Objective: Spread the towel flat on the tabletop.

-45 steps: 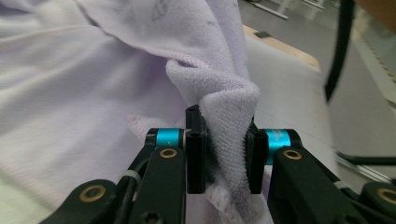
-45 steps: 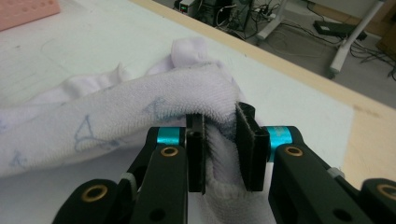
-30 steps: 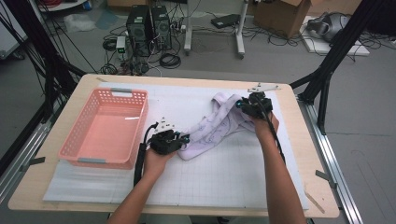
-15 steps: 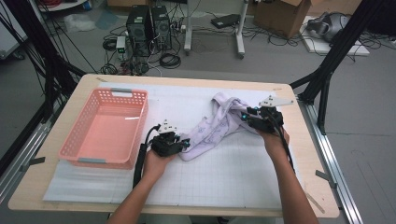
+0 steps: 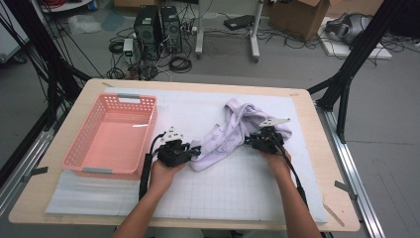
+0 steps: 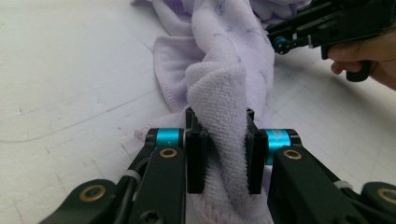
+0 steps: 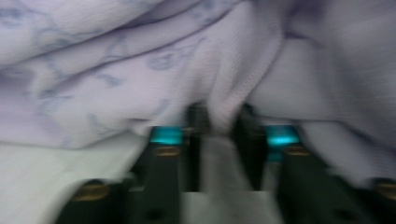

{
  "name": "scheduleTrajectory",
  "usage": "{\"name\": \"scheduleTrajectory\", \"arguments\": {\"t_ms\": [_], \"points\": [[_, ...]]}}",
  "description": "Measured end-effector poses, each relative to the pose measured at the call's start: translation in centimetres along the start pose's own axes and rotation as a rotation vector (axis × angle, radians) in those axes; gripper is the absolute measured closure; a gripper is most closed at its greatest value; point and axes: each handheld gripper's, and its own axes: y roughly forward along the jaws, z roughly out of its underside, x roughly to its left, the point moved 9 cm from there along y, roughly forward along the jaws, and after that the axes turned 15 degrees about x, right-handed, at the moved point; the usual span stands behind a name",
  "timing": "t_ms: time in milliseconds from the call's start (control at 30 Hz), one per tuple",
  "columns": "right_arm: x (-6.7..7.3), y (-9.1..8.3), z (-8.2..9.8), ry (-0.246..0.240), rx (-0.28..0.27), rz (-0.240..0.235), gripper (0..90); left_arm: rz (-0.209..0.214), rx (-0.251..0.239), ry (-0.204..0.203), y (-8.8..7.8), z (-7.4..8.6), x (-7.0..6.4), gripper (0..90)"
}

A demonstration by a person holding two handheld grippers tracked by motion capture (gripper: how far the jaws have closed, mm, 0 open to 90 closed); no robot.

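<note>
While both grippers clamp the lavender towel, seemingly, cables clutter the grey floor beyond the table.

The right gripper has just been closing its black jaws on a fold of the lavender printed towel, blurred, close ahead.

Both forearms in from the near edge, 2 grippers low over the table.
Left gripper points right, jaws just closing, pinched on a fold of cloth. Right gripper points left, jaws just closing on the same cloth; its view is blurred.
</note>
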Motion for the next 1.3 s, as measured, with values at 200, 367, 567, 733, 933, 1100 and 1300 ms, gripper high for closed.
{"name": "scheduleTrajectory", "arguments": {"t_ms": [200, 367, 567, 733, 933, 1100, 1300], "points": [[1.5, -3.9, 1.5, -0.038, -0.033, -0.006, 84.1, 0.015, -0.038, -0.006, -1.2, -0.2, -0.1, 75.9], [1.7, -8.4, 4.2, -0.034, -0.082, -0.002, 84.1, 0.042, -0.016, -0.005, -1.2, 0.4, -0.7, 75.7], [0.4, -13.2, 8.5, 0.062, -0.105, 0.038, 84.5, 0.11, 0.015, 0.004, -0.7, 1.6, -2.3, 72.8], [-1.3, -15.7, 11.5, 0.113, -0.031, 0.183, 84.4, 0.146, 0.028, 0.014, -0.3, 1.6, -3.3, 52.9], [-2.0, -16.3, 12.4, 0.154, -0.064, 0.236, 68.0, 0.141, -0.01, -0.013, -0.3, 0.5, -3.3, 44.7], [-2.2, -16.6, 11.7, 0.171, -0.143, 0.256, 58.8, 0.071, -0.082, -0.002, -1.1, -1.1, -2.8, 44.7], [-1.9, -14.6, 11.5, 0.137, -0.115, 0.231, 58.8, 0.064, -0.025, 0.012, 1.0, -2.9, -2.9, 44.1]]}}
